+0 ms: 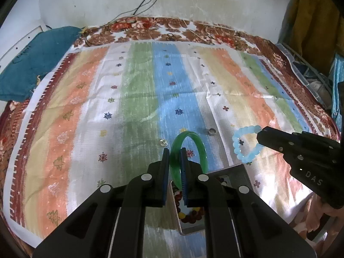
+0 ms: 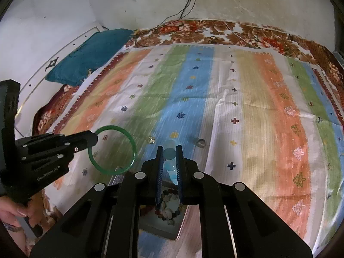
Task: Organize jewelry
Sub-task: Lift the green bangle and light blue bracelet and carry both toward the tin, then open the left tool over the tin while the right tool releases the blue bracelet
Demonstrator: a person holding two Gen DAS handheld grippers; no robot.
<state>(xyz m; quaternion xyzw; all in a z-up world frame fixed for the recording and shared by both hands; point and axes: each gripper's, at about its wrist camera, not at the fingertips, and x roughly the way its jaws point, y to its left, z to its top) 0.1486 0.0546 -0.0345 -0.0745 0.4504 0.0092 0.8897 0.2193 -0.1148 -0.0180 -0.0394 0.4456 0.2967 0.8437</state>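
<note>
Fingers on both grippers are clamped: left gripper (image 1: 174, 150) pinches the green bangle (image 1: 193, 148), right gripper (image 2: 169, 148) the blue bead bracelet (image 1: 247, 145). Both hang just above the metal tray (image 1: 234, 171), directly below them.

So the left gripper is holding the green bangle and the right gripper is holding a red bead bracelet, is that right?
Not quite: the right gripper holds a light blue bead bracelet, not a red one, as the left wrist view shows. The left gripper does hold the green bangle.
</note>
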